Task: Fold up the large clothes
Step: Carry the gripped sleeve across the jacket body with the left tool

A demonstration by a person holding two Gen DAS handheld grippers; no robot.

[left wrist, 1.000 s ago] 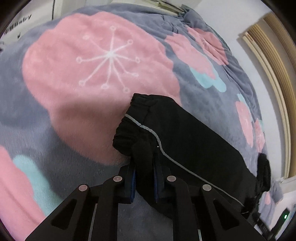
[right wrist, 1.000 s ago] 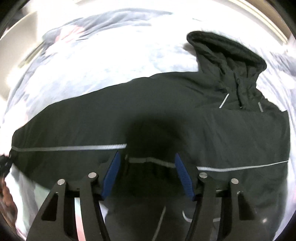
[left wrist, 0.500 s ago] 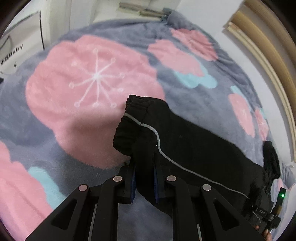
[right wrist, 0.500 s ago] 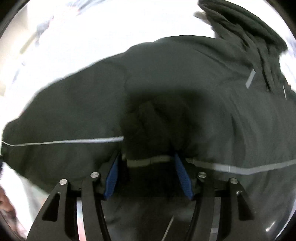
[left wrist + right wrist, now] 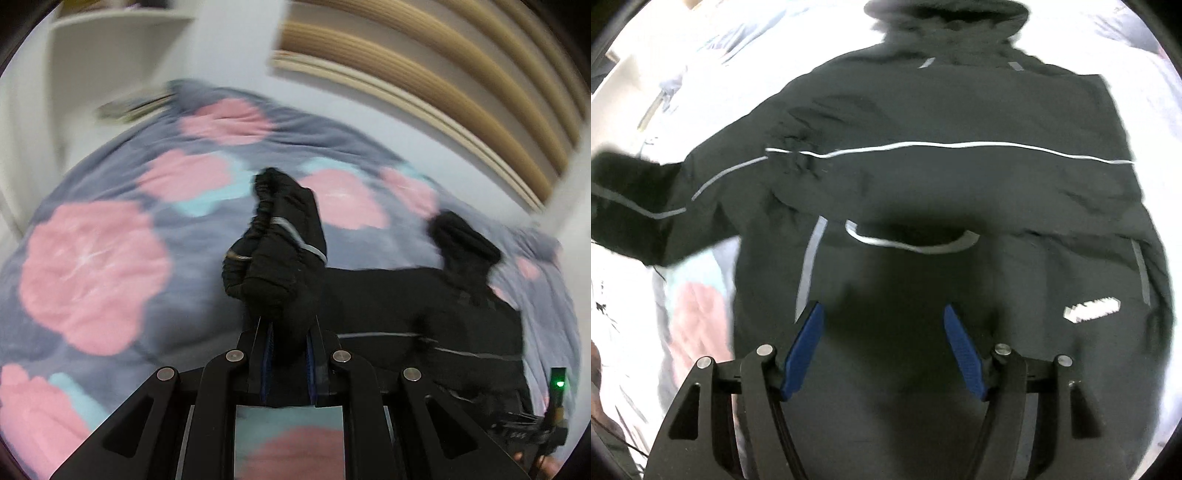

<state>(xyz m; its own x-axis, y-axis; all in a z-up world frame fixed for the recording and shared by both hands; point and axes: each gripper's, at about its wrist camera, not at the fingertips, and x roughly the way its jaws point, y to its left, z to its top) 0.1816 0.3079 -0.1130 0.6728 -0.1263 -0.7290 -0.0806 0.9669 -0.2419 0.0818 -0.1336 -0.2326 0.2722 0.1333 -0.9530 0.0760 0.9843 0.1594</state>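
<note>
Pinching sleeve (image 5: 280, 258) cuff-up: left claw (image 5: 288, 354); right claw (image 5: 882, 343) opening, empty, over jacket (image 5: 942, 184).

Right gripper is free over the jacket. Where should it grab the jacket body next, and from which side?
Likely the jacket hem edge nearest the right gripper, coming from above; its jaws are opening, nothing between them. The body lies flat, so only an edge offers purchase.

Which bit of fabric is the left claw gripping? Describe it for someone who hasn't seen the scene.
On the flowered blanket lies a black hooded jacket. The left claw pinches its sleeve cuff: bunched elastic, thin grey stripe.
</note>
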